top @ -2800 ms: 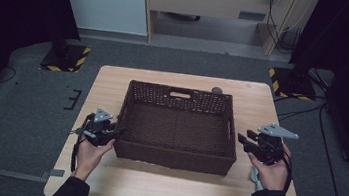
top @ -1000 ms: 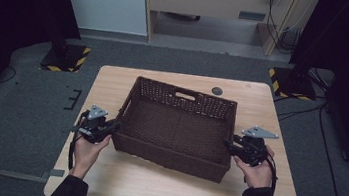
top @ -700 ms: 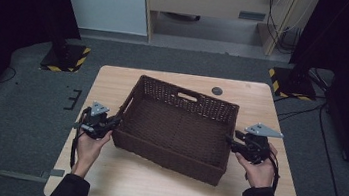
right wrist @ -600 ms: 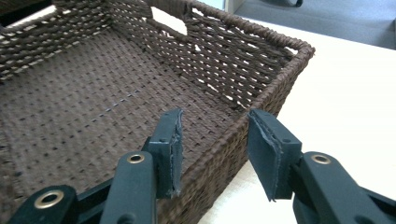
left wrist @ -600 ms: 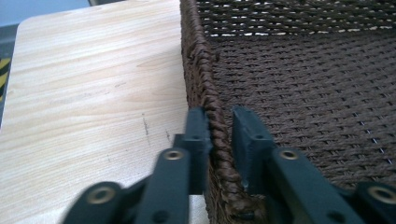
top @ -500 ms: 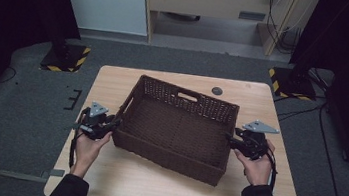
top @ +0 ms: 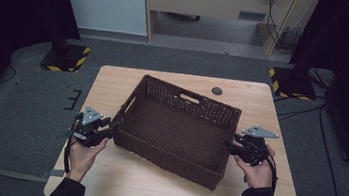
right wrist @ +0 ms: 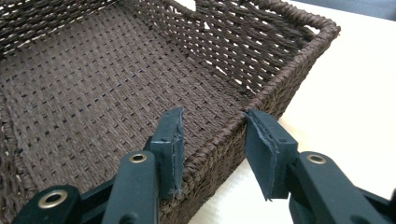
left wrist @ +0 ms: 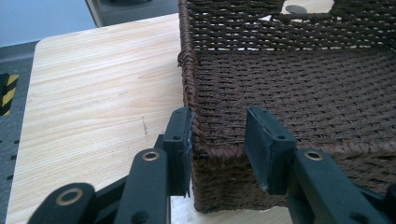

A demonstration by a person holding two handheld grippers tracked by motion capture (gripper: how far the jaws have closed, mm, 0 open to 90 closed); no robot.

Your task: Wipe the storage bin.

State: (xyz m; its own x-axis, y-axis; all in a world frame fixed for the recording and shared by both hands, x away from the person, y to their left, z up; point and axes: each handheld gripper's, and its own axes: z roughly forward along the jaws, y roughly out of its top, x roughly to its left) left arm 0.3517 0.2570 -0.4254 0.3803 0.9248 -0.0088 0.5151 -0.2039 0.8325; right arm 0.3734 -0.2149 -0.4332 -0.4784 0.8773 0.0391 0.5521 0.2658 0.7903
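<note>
Wicker basket (top: 177, 128): light, stiff, rough-woven; grip the rims at 9 and 3 o'clock. Left gripper (left wrist: 219, 142) jaws, just opening, straddle its wall loosely; right gripper (right wrist: 212, 149) jaws likewise stand apart.

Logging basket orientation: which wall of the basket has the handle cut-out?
The far long wall, away from the person; the short walls between the fingers are unbroken weave.

One woven brown basket (top: 179, 129) sits at the centre of the frame on one wooden worktop (top: 113, 88). Two claws: the left claw (top: 110, 129) at lower left, the right claw (top: 229, 145) at lower right. One small dark disc (top: 217, 90) lies at upper centre.
</note>
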